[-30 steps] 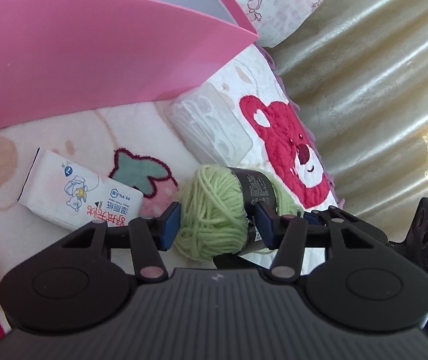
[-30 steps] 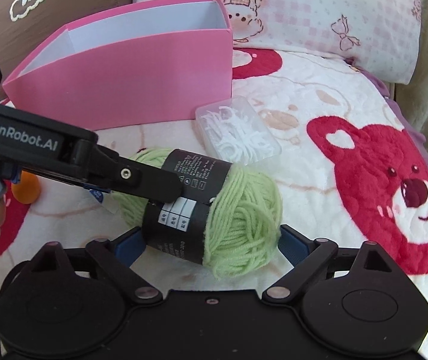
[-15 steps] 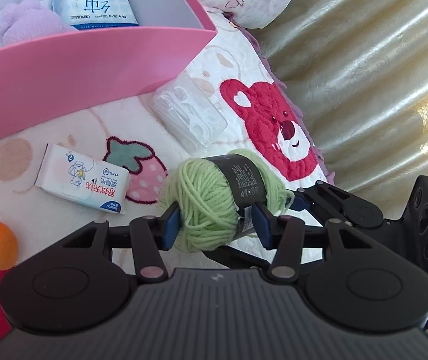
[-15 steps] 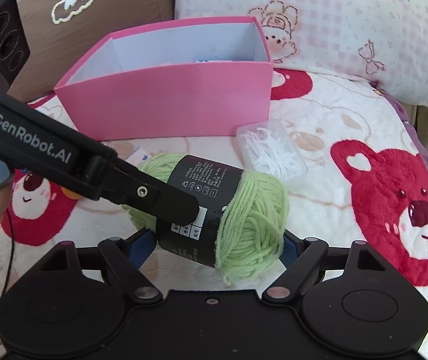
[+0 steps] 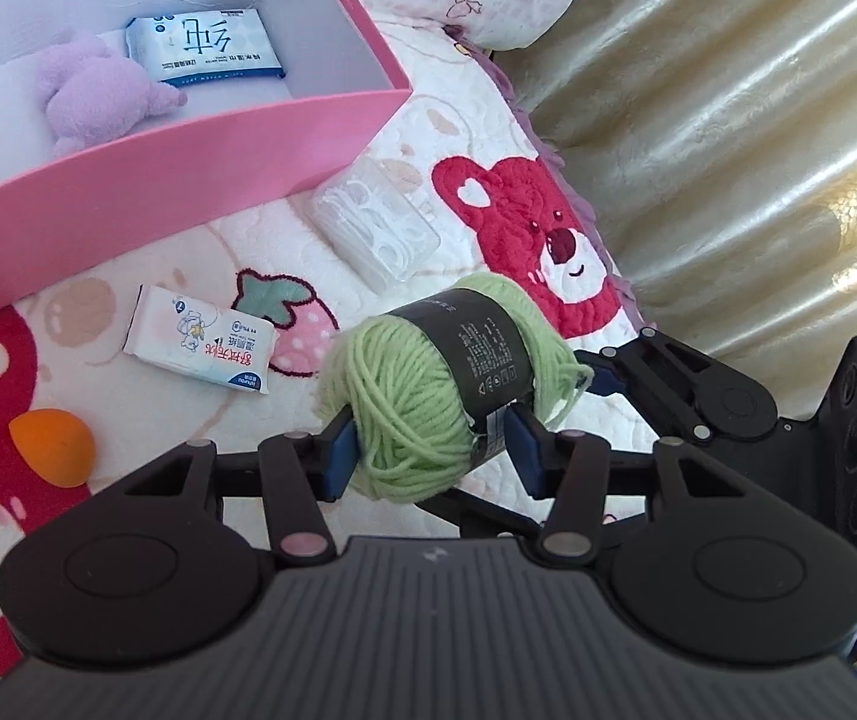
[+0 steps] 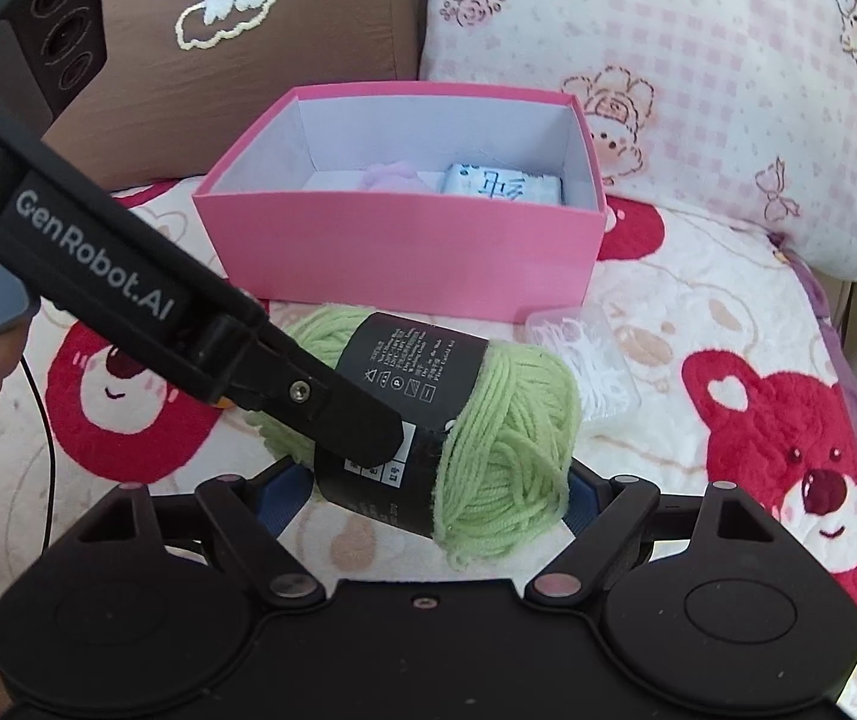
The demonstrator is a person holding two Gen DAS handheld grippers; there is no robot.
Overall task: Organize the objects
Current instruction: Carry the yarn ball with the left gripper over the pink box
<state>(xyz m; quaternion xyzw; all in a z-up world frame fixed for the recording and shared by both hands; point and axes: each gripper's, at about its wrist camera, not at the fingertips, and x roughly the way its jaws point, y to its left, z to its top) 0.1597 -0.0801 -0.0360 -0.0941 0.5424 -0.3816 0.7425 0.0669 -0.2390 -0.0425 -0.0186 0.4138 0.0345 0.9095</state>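
Observation:
A green yarn ball (image 5: 422, 402) with a black label is held in the air above the blanket by both grippers. My left gripper (image 5: 431, 456) is shut on it across its middle. My right gripper (image 6: 428, 492) is shut on its two ends; the yarn (image 6: 488, 438) fills that view's centre. The pink box (image 5: 188, 168) stands ahead, holding a purple plush (image 5: 92, 96) and a tissue pack (image 5: 206, 48). The box also shows in the right wrist view (image 6: 404, 252).
On the bear-print blanket lie a white tissue pack (image 5: 200, 342), an orange sponge (image 5: 53, 447) and a clear box of floss picks (image 5: 374, 228). A gold curtain (image 5: 728, 150) hangs at the right. Pillows (image 6: 668, 60) stand behind the box.
Both grippers have lifted the yarn ball off the blanket and higher, so the inside of the pink box has come into view.

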